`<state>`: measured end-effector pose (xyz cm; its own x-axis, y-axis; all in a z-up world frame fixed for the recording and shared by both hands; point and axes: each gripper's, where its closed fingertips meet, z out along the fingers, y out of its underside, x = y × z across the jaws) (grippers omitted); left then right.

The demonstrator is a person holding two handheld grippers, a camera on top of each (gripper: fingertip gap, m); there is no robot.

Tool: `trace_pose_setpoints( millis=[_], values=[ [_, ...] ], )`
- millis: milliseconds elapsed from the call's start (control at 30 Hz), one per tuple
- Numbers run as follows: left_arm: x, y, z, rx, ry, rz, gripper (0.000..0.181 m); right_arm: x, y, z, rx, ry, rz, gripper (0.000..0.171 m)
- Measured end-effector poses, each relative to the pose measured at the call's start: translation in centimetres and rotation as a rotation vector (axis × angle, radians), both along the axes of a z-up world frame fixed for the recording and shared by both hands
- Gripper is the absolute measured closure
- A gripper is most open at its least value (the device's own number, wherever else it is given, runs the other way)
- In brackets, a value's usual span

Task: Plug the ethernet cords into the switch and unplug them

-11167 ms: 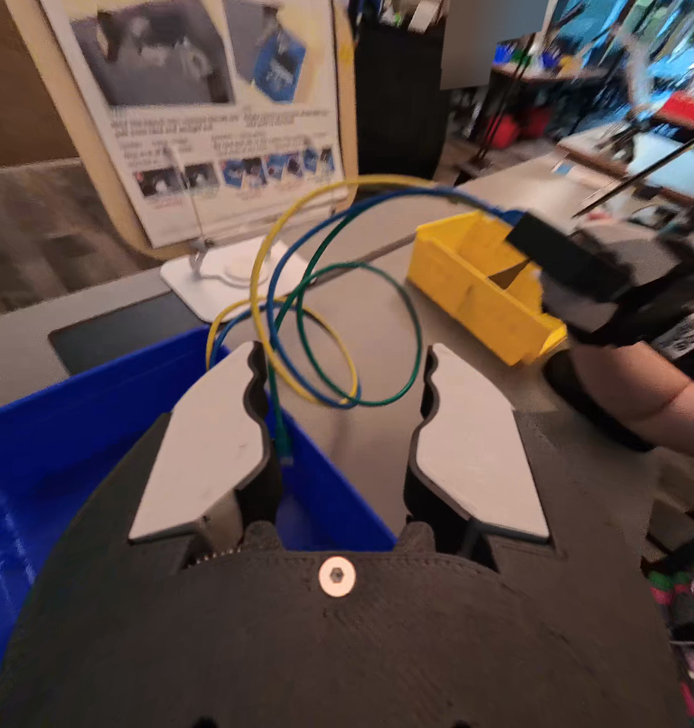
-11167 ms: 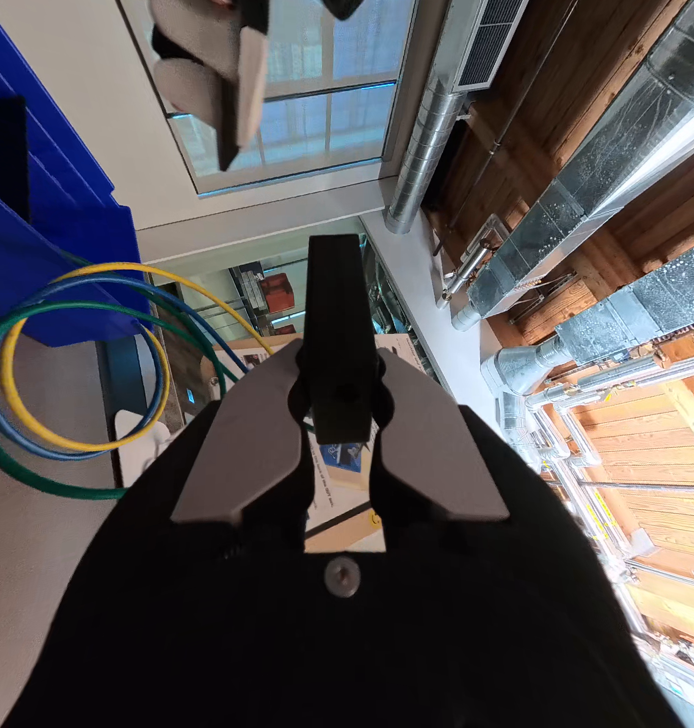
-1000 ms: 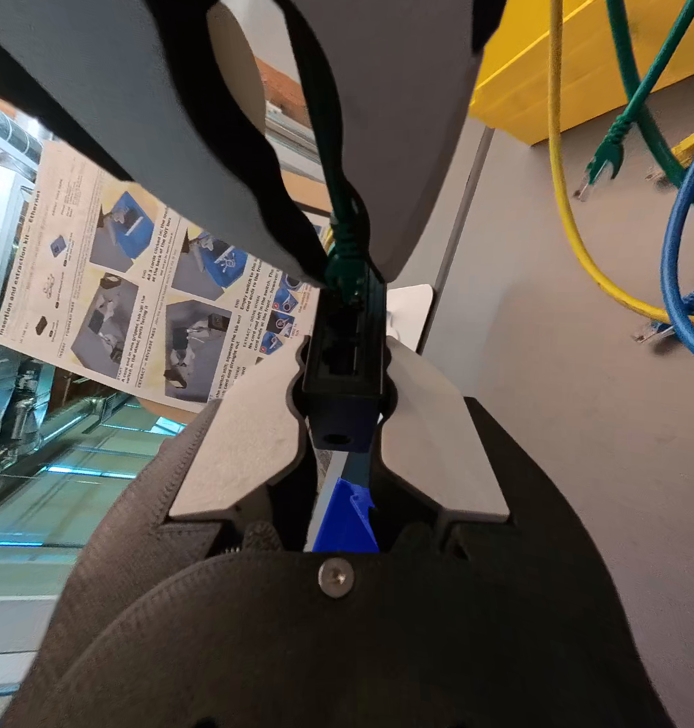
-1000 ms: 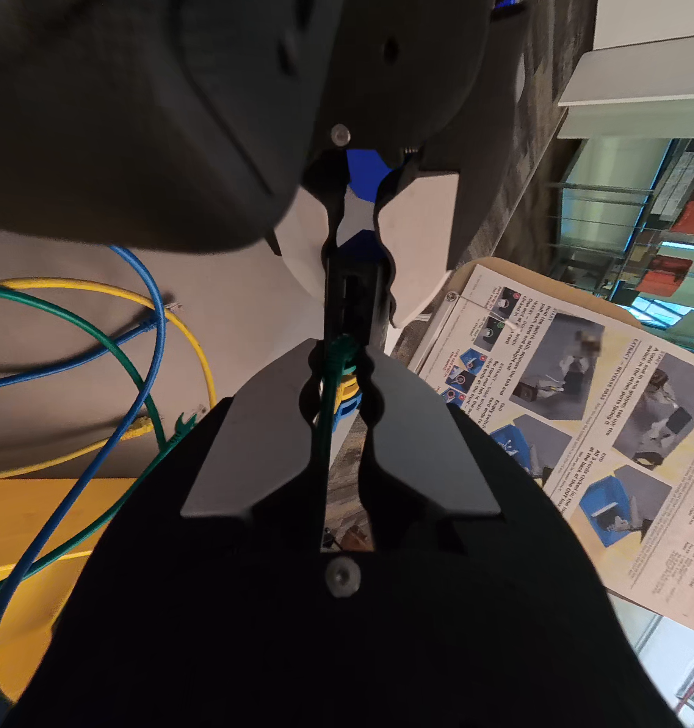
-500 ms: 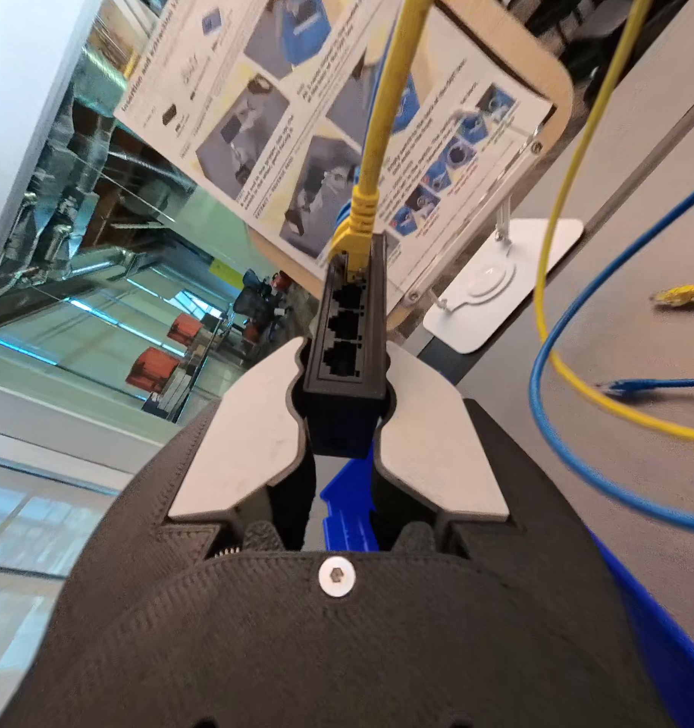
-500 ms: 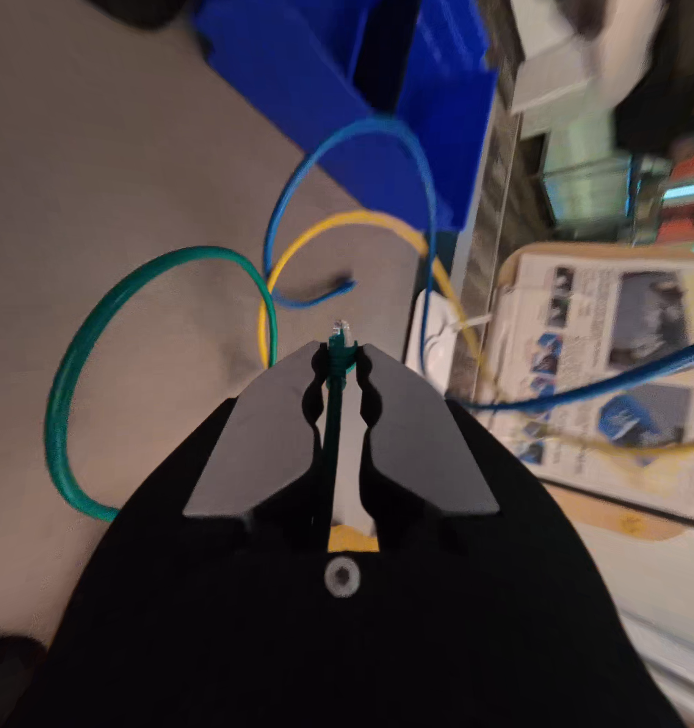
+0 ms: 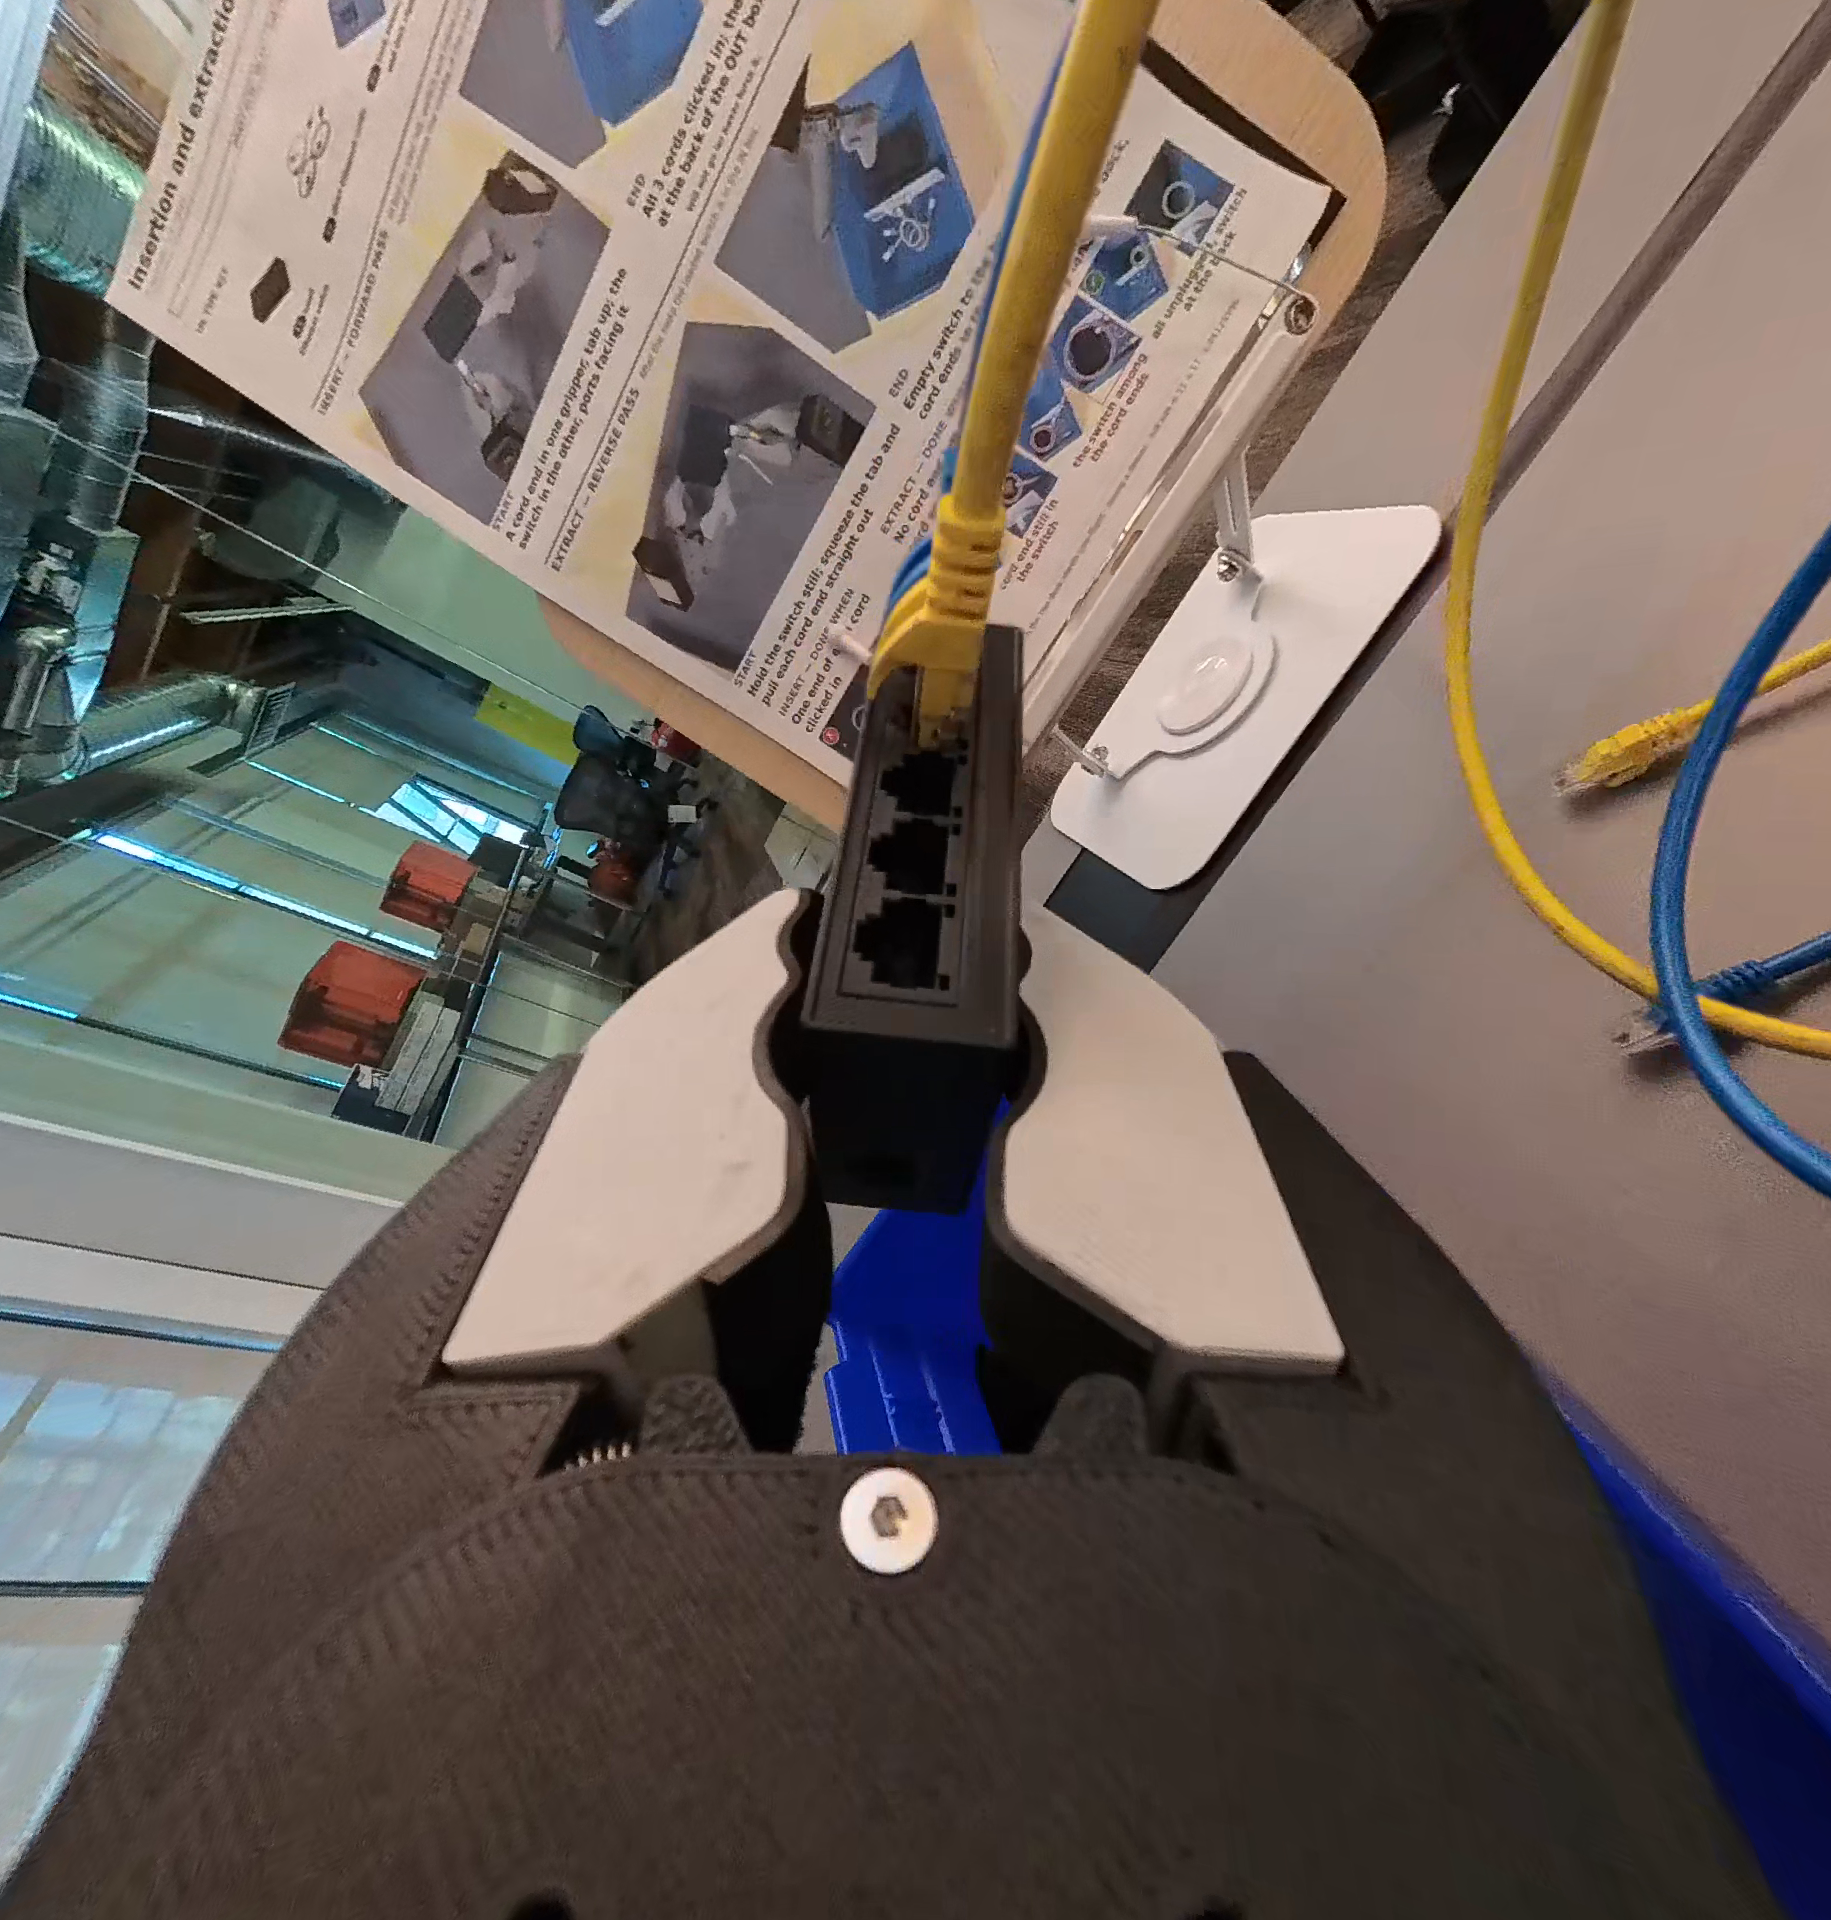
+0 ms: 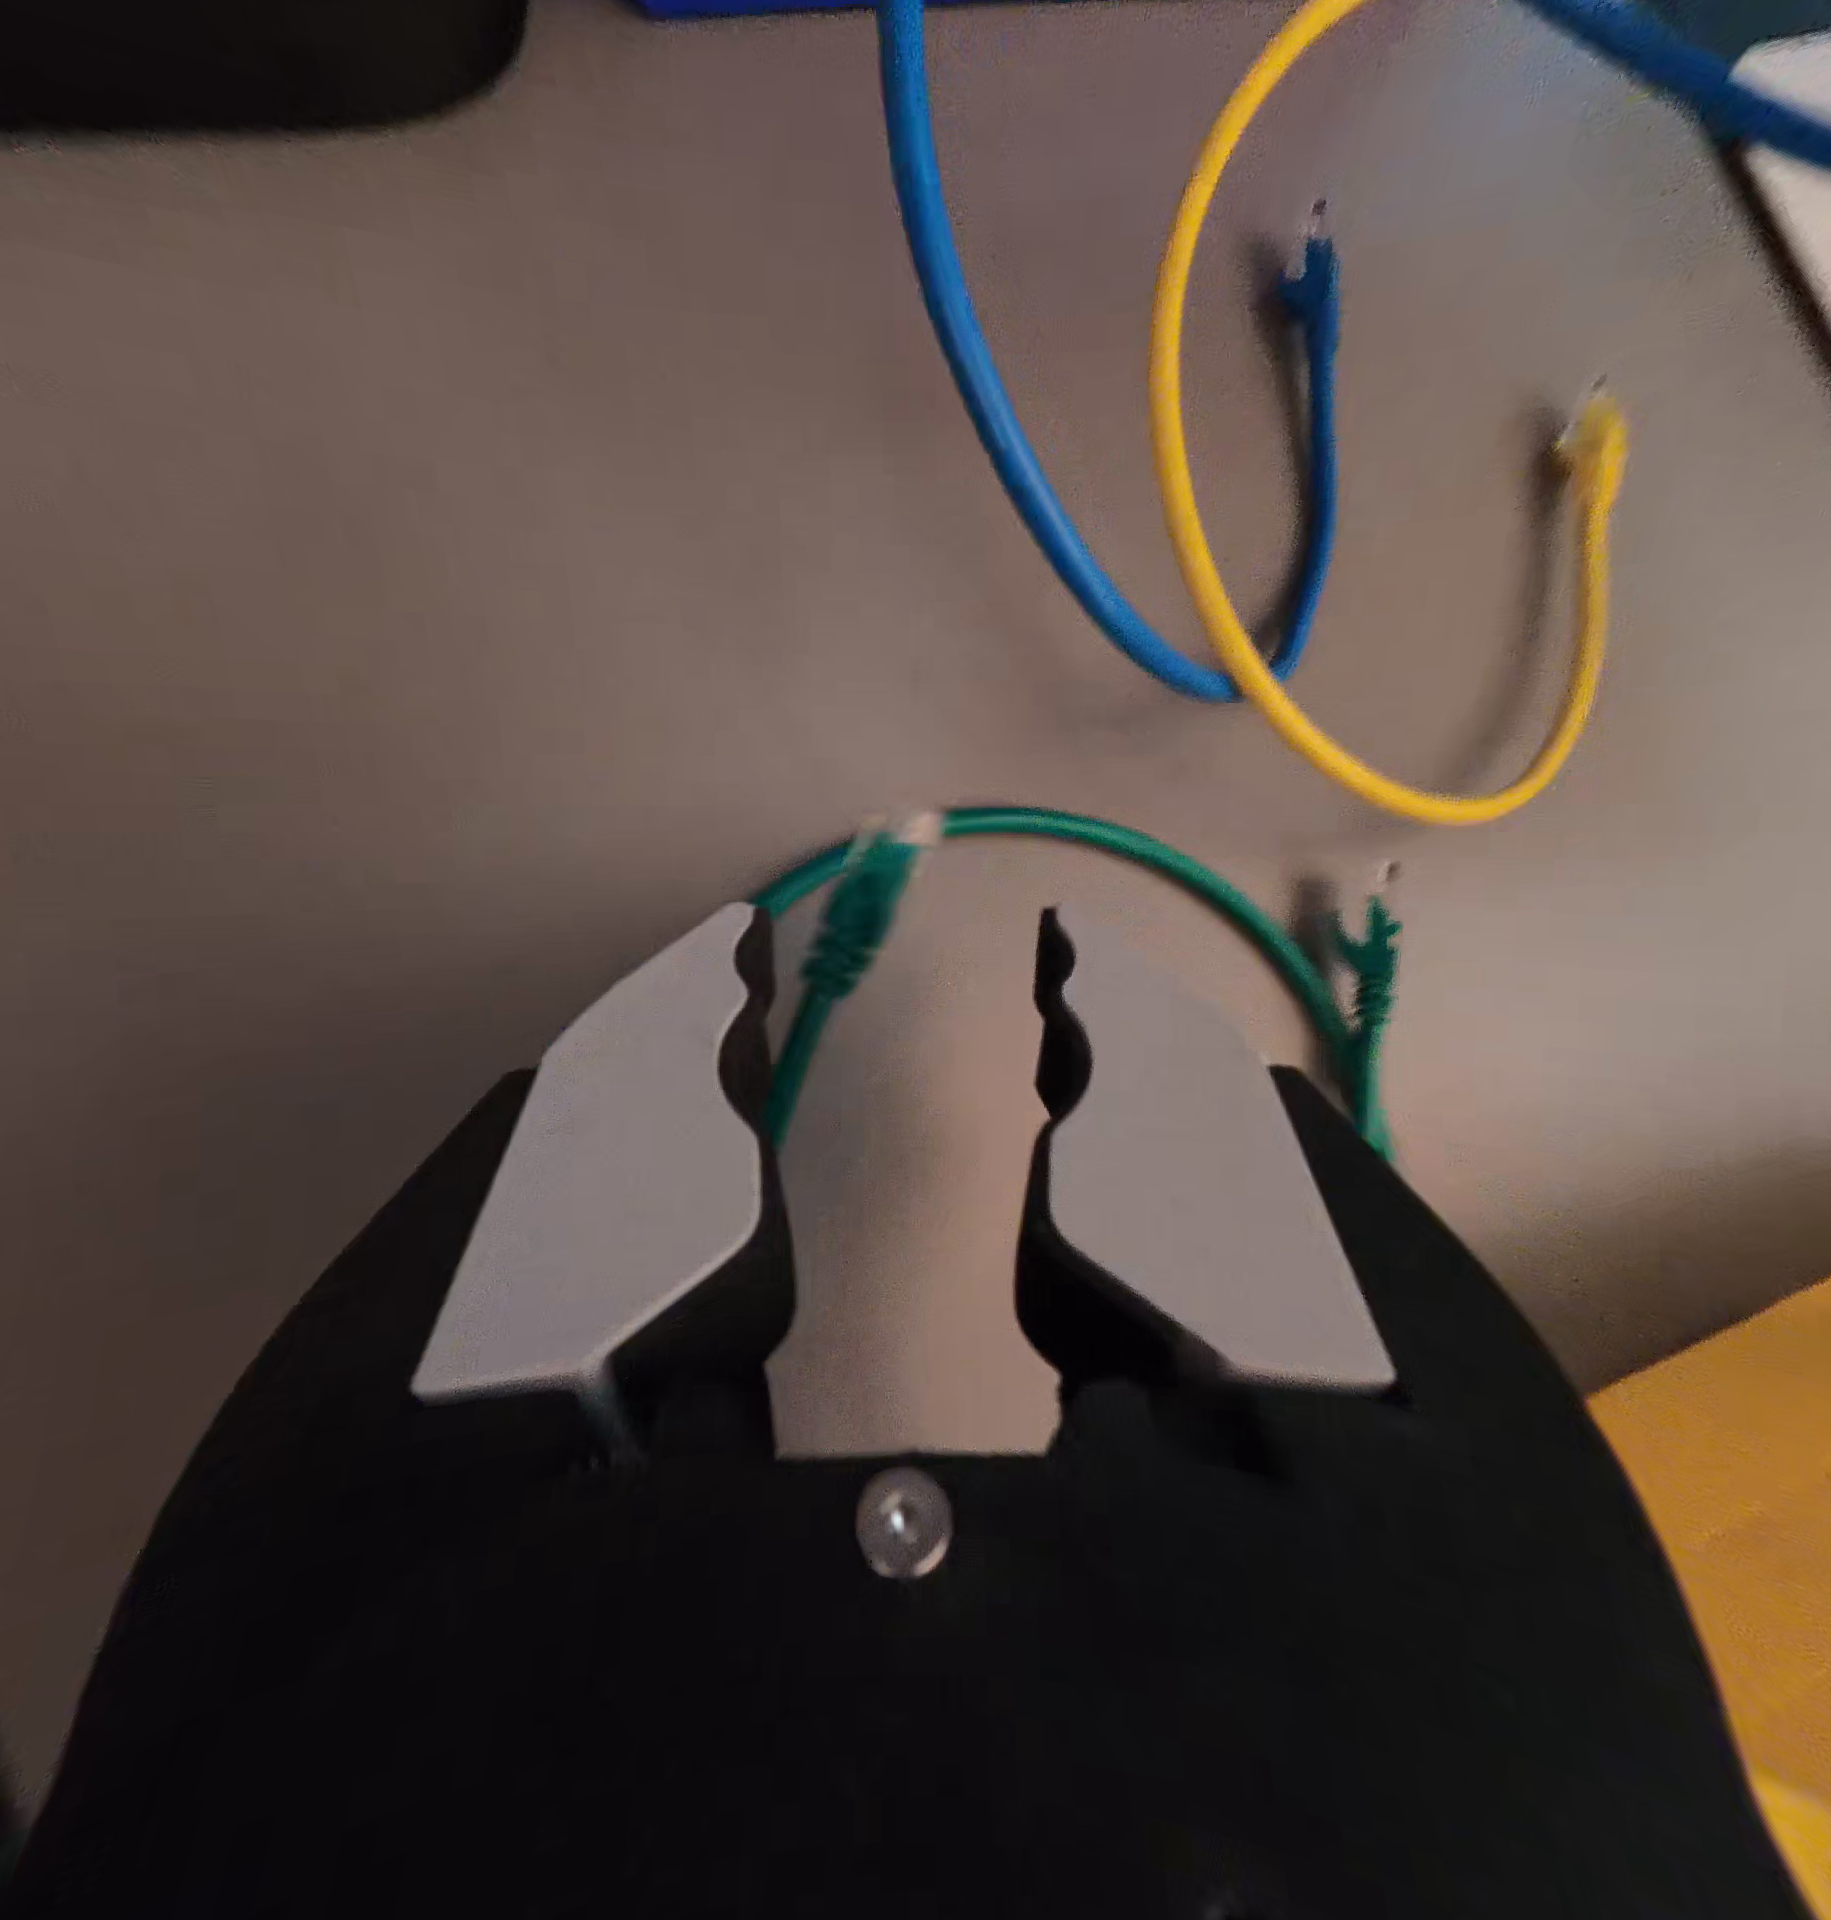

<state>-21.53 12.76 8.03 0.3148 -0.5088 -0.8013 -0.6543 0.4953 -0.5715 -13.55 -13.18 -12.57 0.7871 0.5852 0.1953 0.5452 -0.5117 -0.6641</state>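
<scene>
My left gripper (image 7: 911,920) is shut on the black switch (image 7: 921,1039) and holds it up in the air, ports facing me. A yellow cord (image 7: 958,582) is plugged into a far port, and a blue cord (image 7: 906,587) sits just behind it. The three nearer ports are empty. My right gripper (image 8: 900,914) is open over the grey table (image 8: 423,571). The green cord's plug (image 8: 864,904) lies loose by the tip of its left finger, blurred. The green cord (image 8: 1150,857) loops to its other plug (image 8: 1368,956).
Loose blue (image 8: 994,416) and yellow (image 8: 1254,675) cord loops lie on the table beyond my right gripper. A yellow bin (image 8: 1773,1507) is at the lower right. A blue bin (image 7: 1721,1662) is under my left gripper. An instruction board (image 7: 682,312) on a white base (image 7: 1254,686) stands behind. The tips of one gripper are about 35 centimeters away from the tips of the other.
The green plug has come out of the switch. My right gripper carried it down to the table and opened, letting it go. My left gripper still holds the switch.
</scene>
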Motion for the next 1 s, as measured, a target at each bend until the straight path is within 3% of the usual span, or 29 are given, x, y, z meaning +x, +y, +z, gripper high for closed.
trace_pose_setpoints(
  millis=[167,267,367,433,533,633,667,800,867,1000],
  values=[
    [-0.1,-0.2,0.3,-0.003,-0.008,-0.006,0.151,-1.1,-2.9,0.2,-0.083,0.215,-0.092,0.111],
    [-0.3,-0.2,0.5,-0.006,-0.016,-0.007,0.151,-1.4,-5.9,-1.5,-0.153,0.153,-0.090,0.111],
    [-0.4,-0.2,0.7,-0.005,-0.027,-0.006,0.151,-1.1,-6.7,-3.7,-0.147,0.051,-0.106,0.124],
    [-0.4,-0.4,0.9,0.001,-0.034,-0.009,0.151,-1.4,-6.0,-3.7,-0.123,0.049,-0.137,0.155],
    [-0.2,-0.9,1.2,0.014,-0.036,-0.021,0.151,-1.7,-5.5,-3.8,-0.178,0.020,-0.119,0.159],
    [-0.1,-1.3,1.5,0.023,-0.041,-0.030,0.151,-2.8,-4.5,-3.1,-0.182,0.201,-0.145,0.160],
    [-0.1,-1.4,1.6,0.027,-0.042,-0.030,0.151,-3.5,-4.3,-2.2,-0.187,0.338,-0.146,0.160],
    [-0.5,-1.3,1.9,0.032,-0.044,-0.020,0.150,-4.6,-3.7,4.2,-0.138,0.922,-0.109,0.166],
    [-0.7,-1.1,2.0,0.034,-0.049,-0.011,0.150,-3.4,-3.7,8.0,-0.055,1.113,-0.069,0.166],
    [-1.4,-0.7,2.2,0.031,-0.061,0.006,0.150,-0.5,-3.9,10.2,0.042,1.055,-0.101,0.166]
  ],
)
